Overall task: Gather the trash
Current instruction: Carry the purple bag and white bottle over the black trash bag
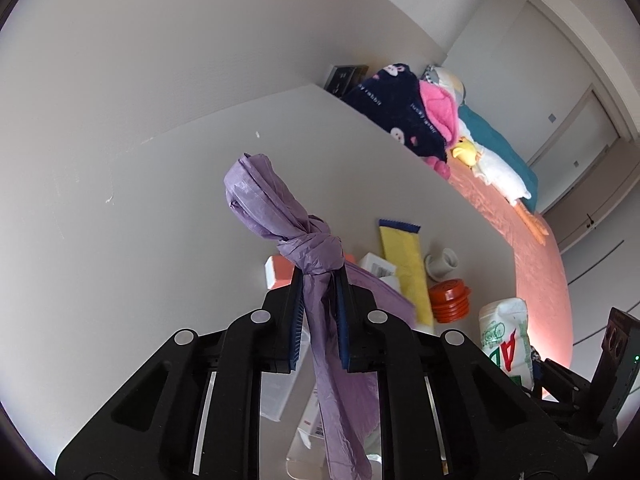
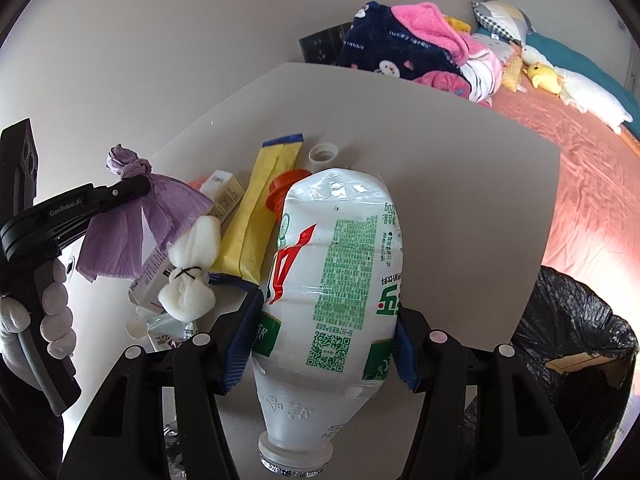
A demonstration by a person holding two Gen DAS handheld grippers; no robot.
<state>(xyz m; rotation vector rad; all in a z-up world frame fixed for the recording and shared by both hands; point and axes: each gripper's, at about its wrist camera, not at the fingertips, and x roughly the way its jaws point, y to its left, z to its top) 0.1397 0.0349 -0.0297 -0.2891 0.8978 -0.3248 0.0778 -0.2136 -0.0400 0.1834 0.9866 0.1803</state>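
Note:
My left gripper [image 1: 318,276] is shut on the neck of a knotted purple plastic bag [image 1: 280,208], just below the knot; the bag also shows in the right wrist view [image 2: 136,216]. My right gripper [image 2: 324,320] is shut on a crushed white plastic bottle [image 2: 336,280] with green and red print, its neck pointing toward the camera. The bottle also shows at the right of the left wrist view [image 1: 506,340]. Loose trash lies on the grey table [image 2: 460,184]: a yellow wrapper [image 2: 256,216], an orange lid [image 2: 288,188], a white cap [image 2: 323,154], small cartons [image 2: 224,192] and a white cloth bundle [image 2: 192,276].
A bin lined with a black bag [image 2: 572,344] stands at the table's right edge. Behind the table is a bed with a pink sheet [image 2: 592,168], a navy blanket [image 2: 384,48] and plush toys [image 2: 544,76]. A white wall lies to the left.

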